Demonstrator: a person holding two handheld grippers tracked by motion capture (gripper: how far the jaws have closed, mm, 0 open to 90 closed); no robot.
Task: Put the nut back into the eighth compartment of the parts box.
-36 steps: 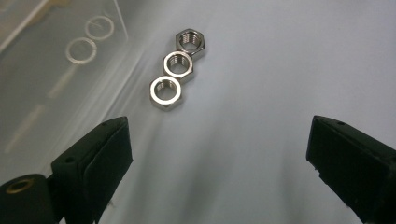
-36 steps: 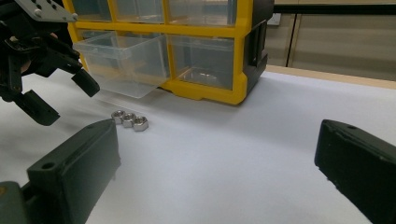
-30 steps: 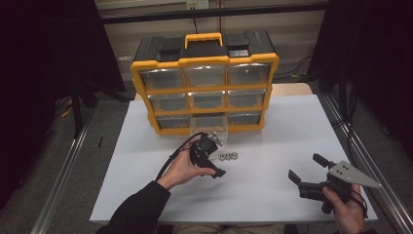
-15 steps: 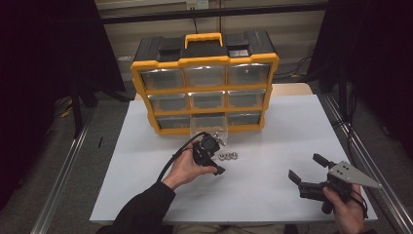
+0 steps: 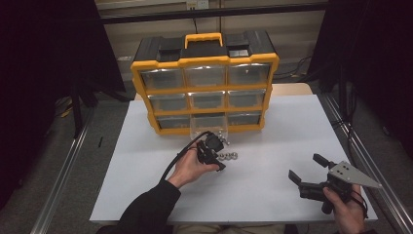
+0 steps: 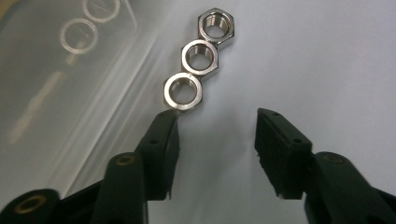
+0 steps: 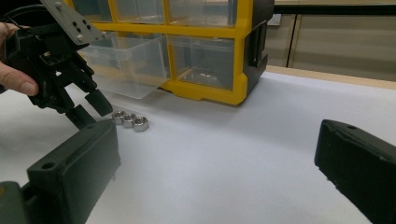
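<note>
My left claw (image 6: 217, 119) has just been closing, half-open and empty, beside three hex nuts (image 6: 198, 58) touching in a row on the tabletop (image 5: 272, 146) before the pulled-out clear drawer (image 5: 207, 127); off-centre, it may nudge the nearest nut away.

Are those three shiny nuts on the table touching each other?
Touching. The left gripper view shows the three nuts lying in a chain on the white table, each one meeting the next with no gap between them.
</note>
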